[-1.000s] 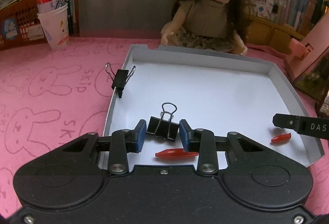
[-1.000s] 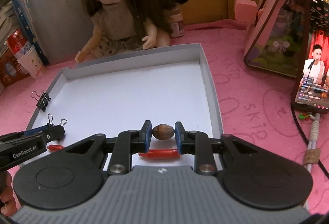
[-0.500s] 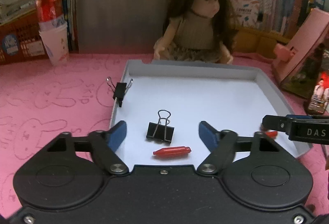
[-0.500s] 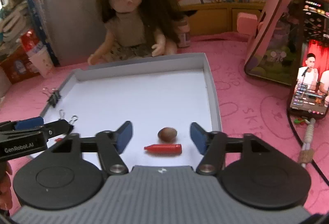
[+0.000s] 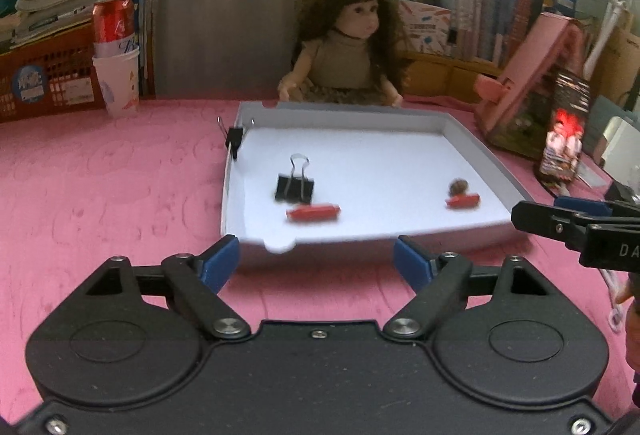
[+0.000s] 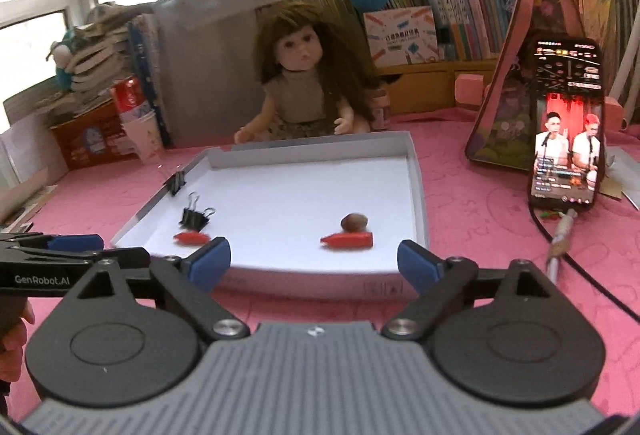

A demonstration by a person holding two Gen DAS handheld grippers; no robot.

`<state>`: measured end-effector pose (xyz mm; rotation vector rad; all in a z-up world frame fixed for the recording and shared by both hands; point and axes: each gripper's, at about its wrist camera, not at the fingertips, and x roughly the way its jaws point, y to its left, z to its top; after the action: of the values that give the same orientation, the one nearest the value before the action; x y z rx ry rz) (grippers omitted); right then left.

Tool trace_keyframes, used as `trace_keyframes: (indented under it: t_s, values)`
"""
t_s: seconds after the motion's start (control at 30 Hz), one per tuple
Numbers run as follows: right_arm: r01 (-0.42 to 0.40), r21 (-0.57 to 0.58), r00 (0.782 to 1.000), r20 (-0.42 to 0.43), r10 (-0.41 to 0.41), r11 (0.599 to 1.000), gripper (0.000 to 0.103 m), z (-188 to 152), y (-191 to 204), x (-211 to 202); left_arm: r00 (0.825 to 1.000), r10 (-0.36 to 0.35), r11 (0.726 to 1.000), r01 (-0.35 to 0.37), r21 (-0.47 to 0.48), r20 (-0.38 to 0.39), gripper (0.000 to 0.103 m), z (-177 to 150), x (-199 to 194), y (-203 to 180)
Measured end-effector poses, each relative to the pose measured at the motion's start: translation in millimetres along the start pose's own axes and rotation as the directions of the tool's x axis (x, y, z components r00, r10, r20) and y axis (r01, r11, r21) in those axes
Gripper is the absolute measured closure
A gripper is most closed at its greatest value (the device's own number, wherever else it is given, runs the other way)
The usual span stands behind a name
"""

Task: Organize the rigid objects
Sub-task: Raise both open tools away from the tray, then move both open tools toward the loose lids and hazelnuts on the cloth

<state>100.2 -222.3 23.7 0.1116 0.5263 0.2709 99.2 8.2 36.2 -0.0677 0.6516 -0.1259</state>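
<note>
Both tongs are letting go and backing off rn. Left tongs (image 5: 316, 262) have just been opening, now spread wide w/ nothing between them, sitting outside the near edge of the white tray (image 5: 464, 235). A sec ago they were pinching the black binder clip (image 5: 295, 187), which is now lying loose in the tray's near-left part, right behind a red capsule-ish piece (image 5: 313, 212). Same deal w/ the right tongs (image 6: 314, 259): just been opening, now empty and spread, hanging before the near edge. The brown nut (image 6: 354, 222) they were squeezing is resting near the tray's near-right corner, touching or almost touching another red piece (image 6: 348, 240).

Imo that's both drop-offs done, so next pickup is probably coming. A second clip (image 5: 234, 139) is clamped on the tray's left wall.

Readable text: "GenRobot.AI" on the left tongs' side in the right wrist view, and "DA…", cut off, on the right tongs' side. Red can (image 5: 113, 20) label and phone (image 6: 566, 123) text are too blurry to read.
</note>
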Motion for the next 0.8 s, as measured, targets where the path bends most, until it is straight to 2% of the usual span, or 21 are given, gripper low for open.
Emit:
trace_keyframes:
  t_s: [0.27,0.67,0.8]
  values:
    - [-0.004,-0.069,0.999,0.054,0.007,0.998,0.002,-23.9,5.6,-28.2,1.000,-0.003,1.000,0.003,0.023,0.007,0.020,-28.2,-27.2,-3.9]
    - [0.052,-0.081,0.997,0.055,-0.048,0.995,0.001,-48.5,-3.3,-46.2,1.000,0.013,0.999,-0.014,0.051,0.014,0.020,-50.8,-46.8,-7.3]
    - [0.071,-0.084,0.996,0.053,-0.067,0.994,0.001,-55.3,-7.0,-50.3,1.000,-0.002,0.999,0.002,0.038,0.010,0.019,-58.2,-49.1,-6.1]
